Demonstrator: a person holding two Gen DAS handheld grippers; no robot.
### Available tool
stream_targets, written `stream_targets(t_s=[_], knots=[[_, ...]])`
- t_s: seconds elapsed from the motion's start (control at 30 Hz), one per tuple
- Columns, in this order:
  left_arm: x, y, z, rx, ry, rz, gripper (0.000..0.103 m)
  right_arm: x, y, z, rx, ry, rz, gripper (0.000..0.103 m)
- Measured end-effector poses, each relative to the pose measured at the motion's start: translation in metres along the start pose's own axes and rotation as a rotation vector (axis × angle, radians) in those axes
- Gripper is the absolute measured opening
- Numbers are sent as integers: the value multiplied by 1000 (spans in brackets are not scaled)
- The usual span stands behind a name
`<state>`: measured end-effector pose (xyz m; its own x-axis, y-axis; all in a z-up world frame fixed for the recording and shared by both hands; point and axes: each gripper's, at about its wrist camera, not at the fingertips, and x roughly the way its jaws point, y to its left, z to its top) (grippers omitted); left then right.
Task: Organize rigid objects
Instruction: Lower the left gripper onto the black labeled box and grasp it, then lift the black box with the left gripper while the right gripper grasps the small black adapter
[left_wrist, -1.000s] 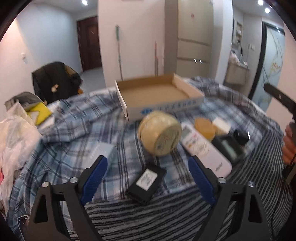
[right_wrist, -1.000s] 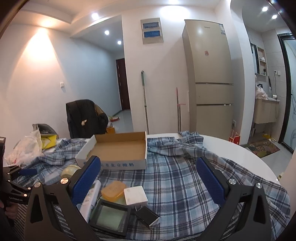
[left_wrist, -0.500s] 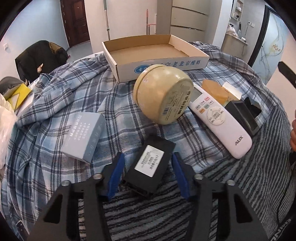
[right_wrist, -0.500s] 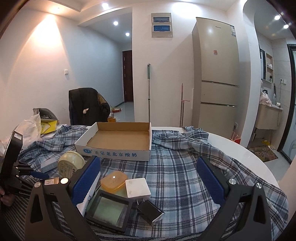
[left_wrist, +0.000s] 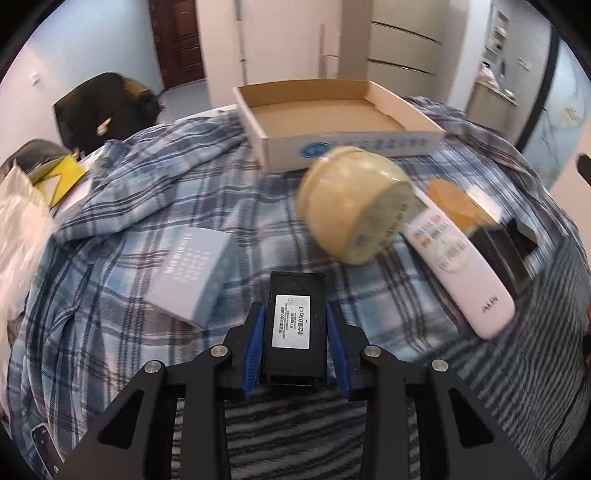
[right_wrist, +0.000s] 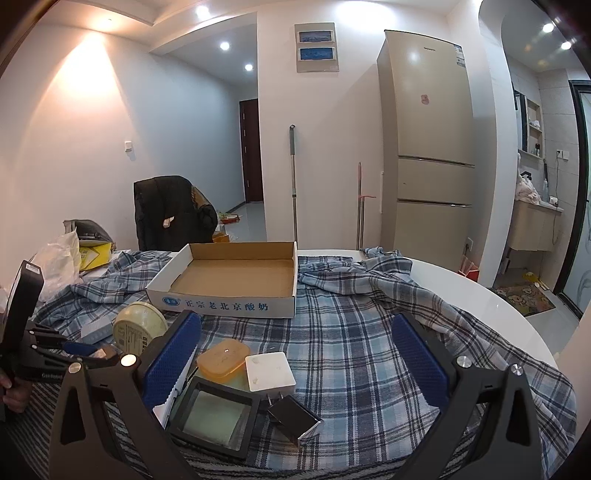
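A black box with a white label (left_wrist: 295, 325) lies on the plaid cloth between the blue pads of my left gripper (left_wrist: 294, 314). The jaws are closing and both pads touch its long sides. Beyond it are a pale blue box (left_wrist: 192, 269), a round cream tin on its side (left_wrist: 354, 206) and a white remote (left_wrist: 458, 266). The open cardboard box (left_wrist: 354, 146) stands further back. My right gripper (right_wrist: 295, 319) hangs open above the cloth, with nothing between its fingers. Below it lie an orange case (right_wrist: 222, 357), a white charger (right_wrist: 269, 371), a black frame (right_wrist: 214, 413) and a black adapter (right_wrist: 291, 413).
A white plastic bag (left_wrist: 18, 229) and a yellow packet (left_wrist: 62, 173) sit at the table's left. A phone (left_wrist: 42, 446) lies at the near left corner. A chair with a black jacket (right_wrist: 170, 214) stands behind. The white table rim (right_wrist: 480, 306) curves round on the right.
My left gripper came down over the black box and its jaws narrowed from wide apart onto its sides; the box now lies in line with the fingers. The right gripper barely moved.
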<state>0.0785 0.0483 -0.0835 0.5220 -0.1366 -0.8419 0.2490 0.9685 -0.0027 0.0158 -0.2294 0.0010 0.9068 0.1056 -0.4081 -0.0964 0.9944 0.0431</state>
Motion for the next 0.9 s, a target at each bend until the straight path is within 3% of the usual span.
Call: stream_targets(t_s=[0.13,0.2,0.27,0.5,0.73,0.9], knots=[[3,7,2,-31,8,36,35,1,0,0,3,6,3,103],[0,9,2,-49,-7,17,35,1,0,0,3,2,2,103],[-9,7,2,-51,-22,-47,35,1,0,0,3,2,0,103],[-34,-12,4,-109,-96,-49,35,4,-6,0,31,23,-9,103],[-6,-27,-2,-95,6,2,35,1,-10,1,51,22,-13,103],[-3,-34,-5,-47,0,28,35,-1,-11,2,49,15,-9,103]])
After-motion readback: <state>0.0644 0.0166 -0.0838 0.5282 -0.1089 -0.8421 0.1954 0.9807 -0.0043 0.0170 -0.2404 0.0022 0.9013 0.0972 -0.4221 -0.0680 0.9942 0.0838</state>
